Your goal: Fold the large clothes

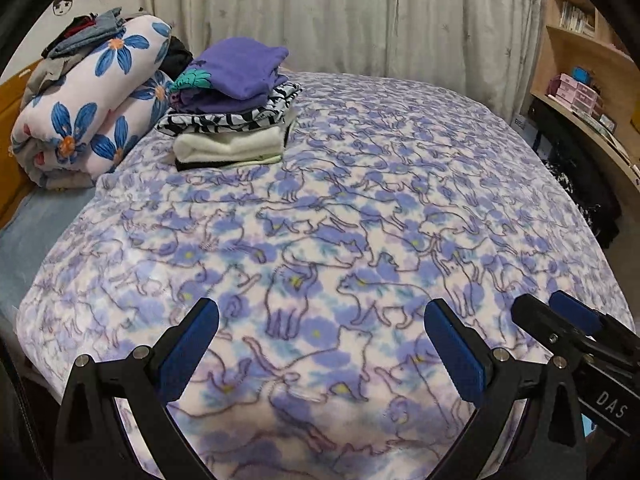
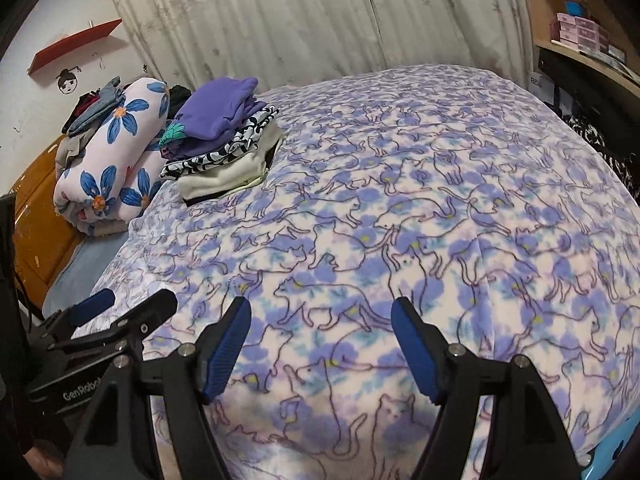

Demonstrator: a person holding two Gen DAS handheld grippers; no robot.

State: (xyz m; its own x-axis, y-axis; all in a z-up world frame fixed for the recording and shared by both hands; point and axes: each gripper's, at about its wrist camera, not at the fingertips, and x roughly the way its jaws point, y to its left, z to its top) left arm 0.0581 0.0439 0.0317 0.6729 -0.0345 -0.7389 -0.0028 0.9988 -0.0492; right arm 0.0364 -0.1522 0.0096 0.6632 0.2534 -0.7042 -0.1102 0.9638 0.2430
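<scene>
Both claws hang low over the near edge of the bed, side by side, and neither has anything in it. The left claw [image 1: 320, 344] stands spread wide, its blue pads clear of the fabric beneath. The right claw [image 2: 322, 344] is likewise released with nothing between its pads. They point down at a slant toward the cat-print fleece blanket [image 1: 360, 208], which lies spread flat across most of the bed; that, I'd judge, is the large piece to be folded, and the two claws sit close together near its front hem, probably to pinch that edge and carry it over.

Farther back on the left, a stack of folded clothes [image 1: 236, 112], purple on top, sits on the blanket's far corner, seemingly finished work kept out of the way. Beside it a rolled flower-print quilt [image 1: 92, 112] rests against the headboard with loose garments [image 1: 84, 36] dumped on top. Curtains [image 1: 340, 12] hang behind.
</scene>
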